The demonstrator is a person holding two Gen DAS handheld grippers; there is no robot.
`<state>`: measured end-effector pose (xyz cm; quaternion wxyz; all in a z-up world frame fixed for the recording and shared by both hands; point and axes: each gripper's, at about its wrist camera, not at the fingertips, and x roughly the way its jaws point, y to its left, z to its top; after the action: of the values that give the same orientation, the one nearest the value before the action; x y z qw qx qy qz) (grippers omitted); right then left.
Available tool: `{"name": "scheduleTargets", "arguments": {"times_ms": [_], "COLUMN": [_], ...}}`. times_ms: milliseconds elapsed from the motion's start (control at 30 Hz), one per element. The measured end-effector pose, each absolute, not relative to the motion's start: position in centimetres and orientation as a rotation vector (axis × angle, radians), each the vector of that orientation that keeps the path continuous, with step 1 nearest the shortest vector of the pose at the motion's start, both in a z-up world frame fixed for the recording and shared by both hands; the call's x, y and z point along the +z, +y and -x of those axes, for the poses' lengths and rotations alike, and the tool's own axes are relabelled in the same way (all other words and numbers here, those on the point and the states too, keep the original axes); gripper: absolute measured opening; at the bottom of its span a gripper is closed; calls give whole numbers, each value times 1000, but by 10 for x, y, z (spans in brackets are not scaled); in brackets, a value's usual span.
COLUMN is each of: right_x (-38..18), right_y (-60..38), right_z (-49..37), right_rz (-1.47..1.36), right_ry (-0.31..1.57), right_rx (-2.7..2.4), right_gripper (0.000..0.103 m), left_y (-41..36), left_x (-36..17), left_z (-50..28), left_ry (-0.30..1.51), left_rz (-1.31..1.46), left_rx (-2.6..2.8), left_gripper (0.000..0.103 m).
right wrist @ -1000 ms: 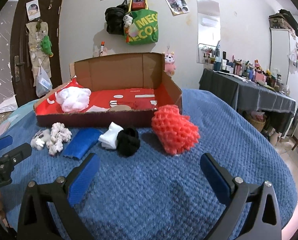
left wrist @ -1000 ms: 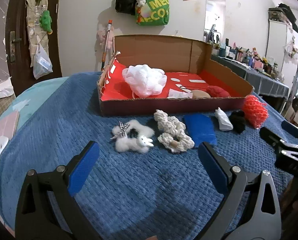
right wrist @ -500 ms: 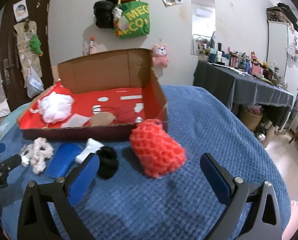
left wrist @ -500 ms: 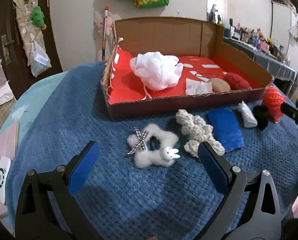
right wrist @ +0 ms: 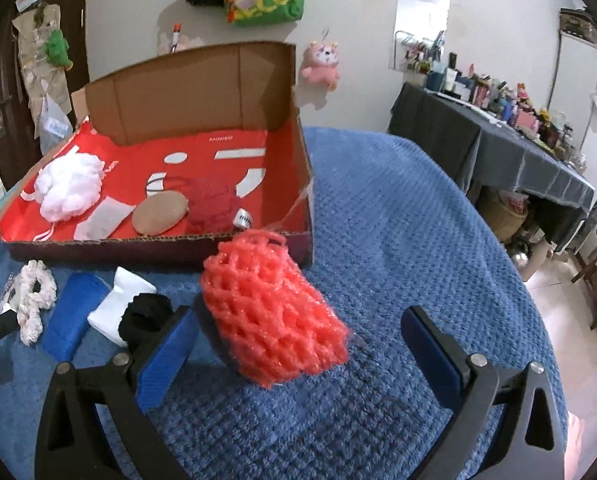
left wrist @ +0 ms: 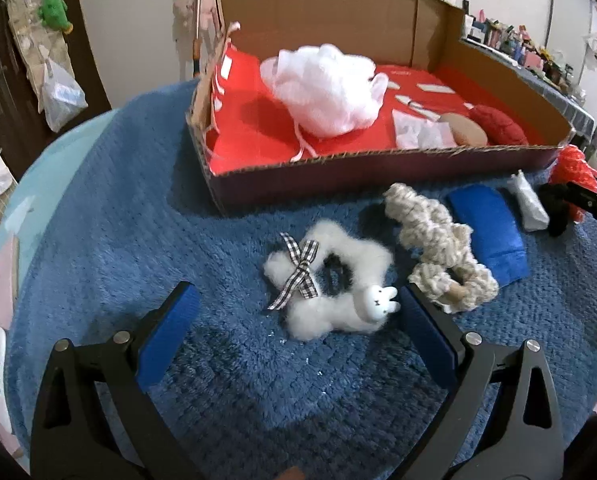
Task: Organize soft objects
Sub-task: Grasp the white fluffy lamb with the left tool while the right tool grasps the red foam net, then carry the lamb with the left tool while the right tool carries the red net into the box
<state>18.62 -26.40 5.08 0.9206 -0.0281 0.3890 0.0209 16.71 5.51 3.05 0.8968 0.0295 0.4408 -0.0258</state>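
As both closed in over the last second: left gripper [left wrist: 294, 312] agape around fluffy scrunchie [left wrist: 330, 276], right gripper [right wrist: 298, 332] agape around red net [right wrist: 274, 312]; grasps imminent, box [right wrist: 306, 184] next.

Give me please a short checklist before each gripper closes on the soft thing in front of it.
1. Left gripper open: ok.
2. White fluffy scrunchie between its fingers: not ok, it lies mostly ahead of the tips.
3. Right gripper open: ok.
4. Red foam net between its fingers: not ok, it lies mostly ahead, toward the left finger.
5. Free room in the cardboard box: ok, bare red floor shows.
6. Black item clear of the right gripper's left finger: cannot tell.
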Motion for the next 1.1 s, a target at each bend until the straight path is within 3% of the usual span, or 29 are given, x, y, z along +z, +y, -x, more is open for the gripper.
{"name": "scheduleTargets", "arguments": {"times_ms": [100, 167, 233, 267, 333, 400, 433, 467, 1100], "right_x": [48, 45, 41, 40, 40, 42, 43, 44, 78], "right_y": [-265, -266, -266, -265, -263, -262, -261, -260, -248], "right_z": [-192, -196, -198, -199, -198, -195, -194, -193, -165], "right_rz": [55, 45, 34, 32, 31, 32, 31, 33, -28], "right_ry": [821, 841, 865, 871, 873, 859, 852, 845, 747], "right_rx": [59, 83, 115, 127, 152, 172, 184, 189, 304], "right_gripper": [95, 84, 75, 67, 66, 64, 62, 61, 61], "left_y": [56, 56, 57, 57, 56, 58, 60, 61, 52], "left_x": [27, 27, 27, 28, 30, 33, 34, 36, 72], "left_z": [-172, -174, -175, -176, -176, -176, -175, -175, -150], "left_ry": [930, 932, 928, 925, 911, 896, 890, 883, 772], "left_rz": [-45, -35, -23, -18, -7, 7, 12, 17, 6], "left_rx": [-60, -61, -71, -76, -85, -79, -73, -69, -147], "left_gripper": [100, 100, 94, 88, 79, 60, 57, 42, 40]}}
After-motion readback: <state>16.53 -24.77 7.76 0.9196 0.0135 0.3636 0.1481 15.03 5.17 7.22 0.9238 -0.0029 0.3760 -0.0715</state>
